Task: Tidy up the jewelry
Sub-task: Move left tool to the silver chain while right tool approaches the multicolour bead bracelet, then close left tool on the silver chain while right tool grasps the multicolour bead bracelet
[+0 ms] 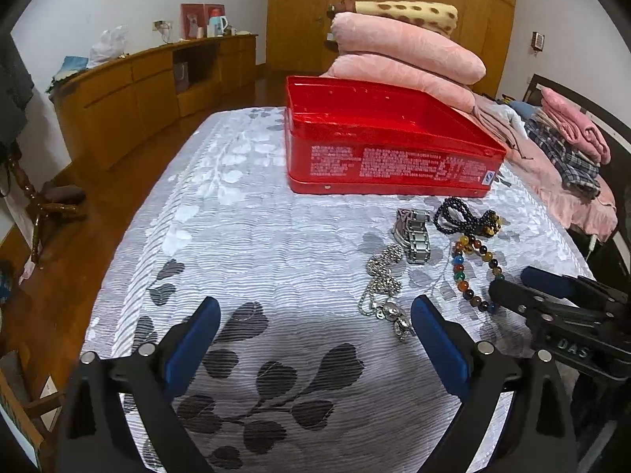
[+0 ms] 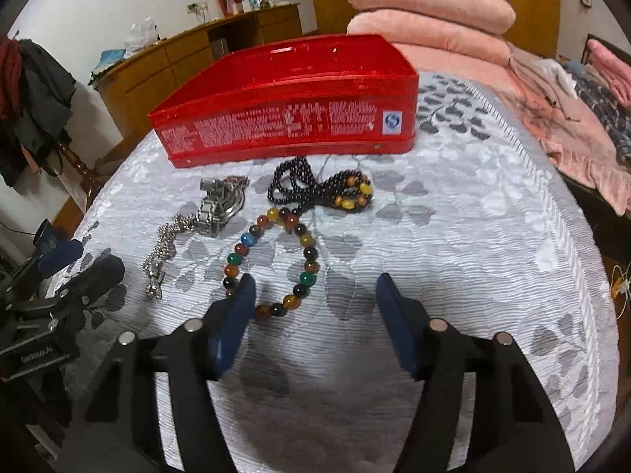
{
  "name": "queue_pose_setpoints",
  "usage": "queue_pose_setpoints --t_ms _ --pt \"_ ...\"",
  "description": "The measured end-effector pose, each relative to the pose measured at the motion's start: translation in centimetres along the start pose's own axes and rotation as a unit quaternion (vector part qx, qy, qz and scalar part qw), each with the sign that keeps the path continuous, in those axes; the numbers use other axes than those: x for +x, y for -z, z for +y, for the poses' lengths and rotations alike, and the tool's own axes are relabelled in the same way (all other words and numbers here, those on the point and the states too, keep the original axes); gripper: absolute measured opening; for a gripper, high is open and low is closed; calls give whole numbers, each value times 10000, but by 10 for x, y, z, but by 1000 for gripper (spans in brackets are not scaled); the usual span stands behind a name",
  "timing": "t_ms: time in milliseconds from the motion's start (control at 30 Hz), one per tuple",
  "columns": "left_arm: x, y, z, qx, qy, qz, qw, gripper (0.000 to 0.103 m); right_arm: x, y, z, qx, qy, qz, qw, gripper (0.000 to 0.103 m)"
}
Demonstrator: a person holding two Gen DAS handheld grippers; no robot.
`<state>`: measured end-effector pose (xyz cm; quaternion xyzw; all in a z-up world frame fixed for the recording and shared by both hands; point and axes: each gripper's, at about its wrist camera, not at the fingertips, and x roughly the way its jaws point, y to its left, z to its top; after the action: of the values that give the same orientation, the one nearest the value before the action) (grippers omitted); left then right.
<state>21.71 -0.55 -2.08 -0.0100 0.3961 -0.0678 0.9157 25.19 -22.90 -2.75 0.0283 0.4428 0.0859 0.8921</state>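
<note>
An open red tin box (image 1: 390, 157) (image 2: 288, 118) stands on the bed. In front of it lie a silver watch (image 1: 412, 232) (image 2: 219, 203), a silver chain with a pendant (image 1: 384, 287) (image 2: 163, 246), a black bead necklace (image 1: 459, 216) (image 2: 315, 185) and a multicoloured bead bracelet (image 1: 473, 272) (image 2: 272, 260). My left gripper (image 1: 315, 315) is open and empty, left of the jewelry, its right finger beside the chain's pendant. My right gripper (image 2: 315, 289) is open and empty just before the bracelet, its left finger at the bracelet's near edge; it also shows in the left wrist view (image 1: 512, 285).
The bed has a white cover with grey leaf print (image 1: 256, 256). Folded pink blankets (image 1: 410, 59) are stacked behind the box, more clothes (image 1: 568, 146) lie to the right. A wooden cabinet (image 1: 138, 90) stands along the left wall, past the bed's left edge.
</note>
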Motion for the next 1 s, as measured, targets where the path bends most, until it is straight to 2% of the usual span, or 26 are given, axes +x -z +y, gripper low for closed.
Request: queue_pose_setpoints --t_ms 33,167,267,367,400,433,467,533,700,767,800,833,933,1000 --pt "1 0 -1 25 15 14 10000 95 1 -1 1 -24 28 -3 10000 58" --pt "4 -1 -4 37 76 66 9999 95 4 -4 3 -85 84 21 9999 36" --pt "6 -2 -7 60 152 98 9998 95 5 -5 4 -143 110 18 9998 28" --pt "10 -3 -10 28 279 151 9995 94 5 -4 4 -172 34 9 9998 11" --pt "11 -4 -11 5 343 165 9993 94 5 -4 3 -155 -27 24 9999 9" --pt "12 -4 -13 11 414 188 9990 89 5 -4 2 -123 -59 28 9999 8" --pt "15 -5 -15 41 468 245 9986 79 5 -4 1 -98 -80 25 9999 7" --pt "21 -5 -20 74 573 395 9976 66 3 -4 -2 -55 -127 20 9999 7" --pt "27 -9 -29 132 663 439 9967 61 1 -3 -6 -1 -151 5 9999 7" --pt "31 -12 -33 190 665 470 9965 47 1 -3 -7 23 -174 7 9998 7" --pt "33 -13 -35 200 661 491 9964 43 1 -2 -7 24 -175 6 9998 7" --pt "34 -14 -36 204 630 498 9966 35 1 -2 -7 24 -176 5 9998 7" --pt "36 -16 -36 197 479 481 9975 19 1 -2 -7 44 -192 9 9998 7" --pt "35 -15 -33 118 511 465 9975 18 2 -2 -7 55 -197 9 9998 7"
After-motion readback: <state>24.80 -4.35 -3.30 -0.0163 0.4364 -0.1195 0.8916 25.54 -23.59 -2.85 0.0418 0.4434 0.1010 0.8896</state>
